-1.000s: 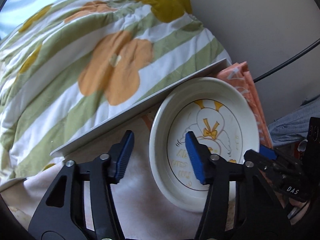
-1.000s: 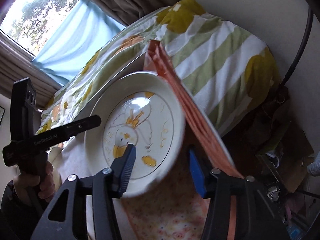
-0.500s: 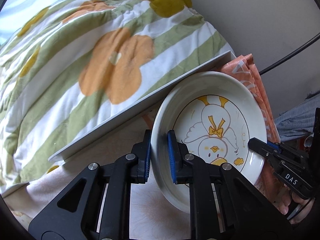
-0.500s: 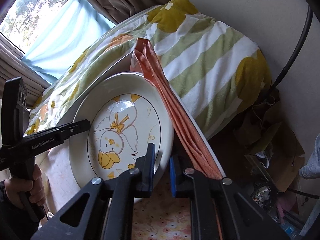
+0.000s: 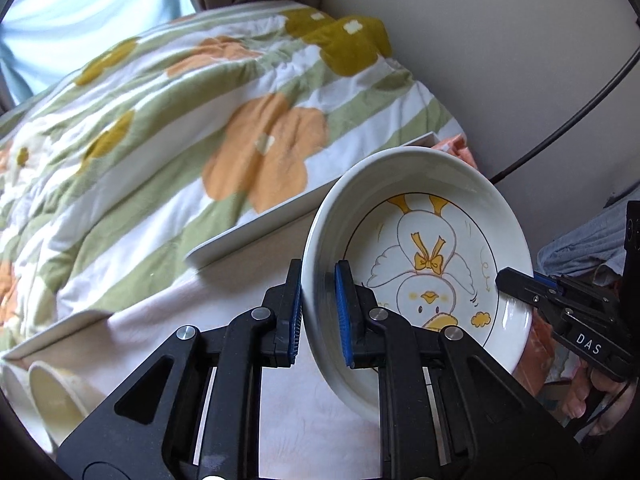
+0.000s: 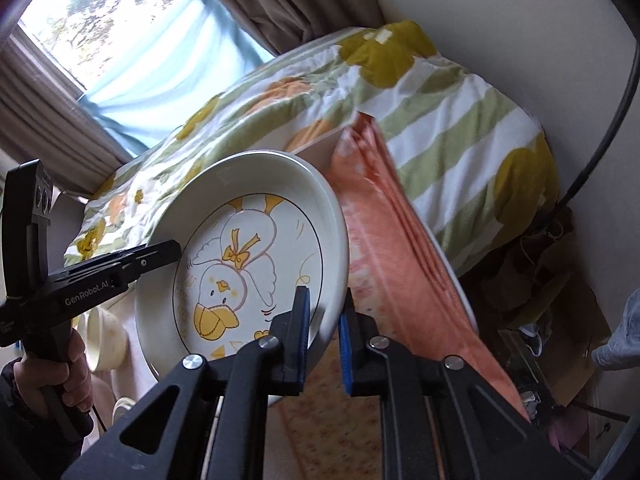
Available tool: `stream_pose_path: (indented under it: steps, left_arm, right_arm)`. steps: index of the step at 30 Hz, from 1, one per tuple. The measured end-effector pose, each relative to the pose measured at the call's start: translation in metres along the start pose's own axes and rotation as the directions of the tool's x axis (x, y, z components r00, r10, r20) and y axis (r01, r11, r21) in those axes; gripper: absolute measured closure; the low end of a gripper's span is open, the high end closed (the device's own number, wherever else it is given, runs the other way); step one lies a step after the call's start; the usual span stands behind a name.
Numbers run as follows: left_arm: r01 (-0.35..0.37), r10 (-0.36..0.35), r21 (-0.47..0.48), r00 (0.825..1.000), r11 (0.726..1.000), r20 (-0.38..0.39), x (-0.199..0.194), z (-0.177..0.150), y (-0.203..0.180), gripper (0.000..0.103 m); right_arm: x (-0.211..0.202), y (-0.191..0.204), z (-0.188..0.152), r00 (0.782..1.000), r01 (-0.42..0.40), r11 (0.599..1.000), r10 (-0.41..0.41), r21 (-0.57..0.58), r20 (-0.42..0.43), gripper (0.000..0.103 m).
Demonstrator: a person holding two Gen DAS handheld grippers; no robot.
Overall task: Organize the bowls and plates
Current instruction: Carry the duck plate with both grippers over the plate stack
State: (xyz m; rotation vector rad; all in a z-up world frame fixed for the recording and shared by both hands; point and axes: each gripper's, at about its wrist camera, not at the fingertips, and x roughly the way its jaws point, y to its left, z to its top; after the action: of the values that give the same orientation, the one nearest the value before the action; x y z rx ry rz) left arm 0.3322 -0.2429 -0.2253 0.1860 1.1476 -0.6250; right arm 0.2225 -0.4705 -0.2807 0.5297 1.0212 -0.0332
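A white deep plate [image 5: 420,240] with a yellow duck drawing hangs tilted above the table, held from both sides. My left gripper [image 5: 319,312] is shut on its left rim, blue pads on either side of the wall. My right gripper [image 6: 323,330] is shut on the opposite rim of the same plate [image 6: 248,248]. In the left wrist view the right gripper [image 5: 516,280] shows at the plate's right edge. The right wrist view shows the left gripper [image 6: 176,250] at the plate's left edge. Cream bowls [image 5: 56,396] lie at the lower left, one bowl [image 6: 106,338] behind the plate.
A white table [image 5: 256,232] with a pale cloth lies below, an orange cloth [image 6: 392,264] draped over its right end. A flowered green-striped quilt [image 5: 180,120] covers the bed behind. A wall and black cable [image 5: 560,128] stand at right, clutter [image 6: 540,300] on the floor.
Both grippers closed on the plate's opposite rims, then lifted it off the table. The plate now sits higher and the bowls have come into view at lower left.
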Motion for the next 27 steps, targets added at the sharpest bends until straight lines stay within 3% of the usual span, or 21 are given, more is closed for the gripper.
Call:
stream_pose_path:
  steps: [9,15,20,27]
  left_arm:
    - [-0.036,0.044,-0.065,0.991,0.997,0.124,-0.11,-0.065,0.026,0.09]
    - [-0.057,0.08,-0.144,0.984,0.988,0.16,-0.169,-0.136,0.046,0.09]
    - [-0.083,0.107,-0.193,0.987,0.978,0.119,-0.179,-0.197,0.064,0.09]
    - [-0.15,0.166,-0.28,0.985,0.948,0.036,-0.161,-0.276,0.079,0.09]
  right_arm:
    - [-0.058,0.069,-0.031,0.995,-0.078,0.987,0.085,-0.144,0.046,0.091]
    - [-0.087,0.115,-0.071,0.99,-0.115,0.969,0.13,-0.22,0.053,0.091]
    - [-0.084,0.139,-0.109,0.989,-0.14,0.956,0.148,-0.259,0.012,0.091]
    - [-0.049,0.16,-0.161,0.987,-0.152,0.936,0.126,-0.317,-0.102,0.091]
